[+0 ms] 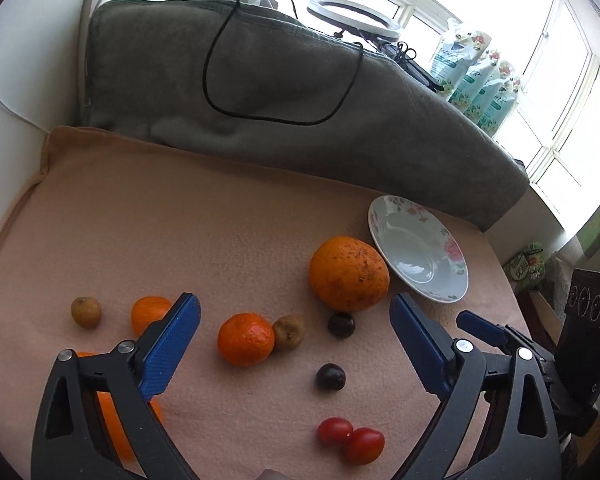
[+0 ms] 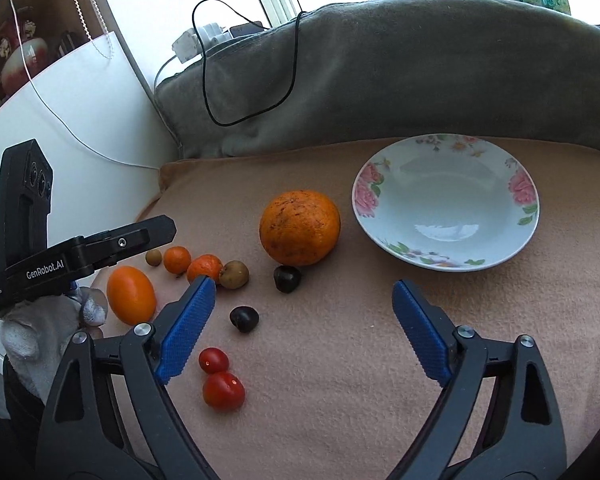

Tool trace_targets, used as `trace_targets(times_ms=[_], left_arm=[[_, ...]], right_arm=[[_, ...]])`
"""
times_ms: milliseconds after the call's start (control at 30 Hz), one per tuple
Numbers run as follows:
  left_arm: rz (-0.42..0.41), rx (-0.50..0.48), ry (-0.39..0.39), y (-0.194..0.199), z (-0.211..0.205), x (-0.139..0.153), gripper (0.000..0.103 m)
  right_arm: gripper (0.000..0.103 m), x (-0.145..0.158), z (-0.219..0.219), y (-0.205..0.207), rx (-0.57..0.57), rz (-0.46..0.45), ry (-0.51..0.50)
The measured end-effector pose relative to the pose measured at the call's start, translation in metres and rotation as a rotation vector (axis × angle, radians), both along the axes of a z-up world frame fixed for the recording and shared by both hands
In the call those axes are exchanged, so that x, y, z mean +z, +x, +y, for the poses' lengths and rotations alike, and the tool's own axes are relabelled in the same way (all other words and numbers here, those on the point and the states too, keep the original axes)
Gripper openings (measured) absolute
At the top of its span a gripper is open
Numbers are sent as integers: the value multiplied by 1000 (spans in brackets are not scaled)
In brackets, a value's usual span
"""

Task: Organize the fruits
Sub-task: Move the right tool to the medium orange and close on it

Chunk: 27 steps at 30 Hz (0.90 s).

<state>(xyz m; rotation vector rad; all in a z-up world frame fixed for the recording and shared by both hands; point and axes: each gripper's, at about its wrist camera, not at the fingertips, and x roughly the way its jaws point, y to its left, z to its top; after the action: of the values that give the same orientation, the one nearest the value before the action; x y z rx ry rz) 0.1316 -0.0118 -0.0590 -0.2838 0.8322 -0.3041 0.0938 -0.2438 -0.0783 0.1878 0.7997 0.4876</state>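
**Fruit scattered on the cloth, plate bare, both grippers wide and empty**

The grey blanket lies heaped along the far edge of the peach cloth, well behind the flowered plate. The plate sits on the cloth with nothing in it.

The big orange rests just left of the plate, close to its rim but apart from it. Well left of the plate lies an oval orange fruit. Two small mandarins sit left of the plate beyond the big orange, one touching a small brown fruit; another brown fruit lies farthest from the plate. Two dark round fruits lie nearer the plate, one just under the big orange. Two cherry tomatoes touch each other, nearest the camera.

The left gripper hangs above the fruit with jaws spread wide, holding nothing. The right gripper stands near the plate, likewise spread wide and empty.
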Motion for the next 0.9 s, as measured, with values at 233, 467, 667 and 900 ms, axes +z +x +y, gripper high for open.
trace_targets(times_ms=[233, 467, 667, 900], left_arm=[[102, -60, -132, 36, -9, -15, 78], [194, -92, -267, 57, -12, -30, 74], [250, -78, -331, 69, -10, -44, 66], [274, -92, -376, 75, -11, -49, 61]], right_arm=[[81, -9, 20, 21, 52, 16, 1], [73, -17, 34, 40, 74, 34, -6], [67, -24, 38, 55, 66, 56, 1], [66, -30, 34, 62, 48, 79, 6]])
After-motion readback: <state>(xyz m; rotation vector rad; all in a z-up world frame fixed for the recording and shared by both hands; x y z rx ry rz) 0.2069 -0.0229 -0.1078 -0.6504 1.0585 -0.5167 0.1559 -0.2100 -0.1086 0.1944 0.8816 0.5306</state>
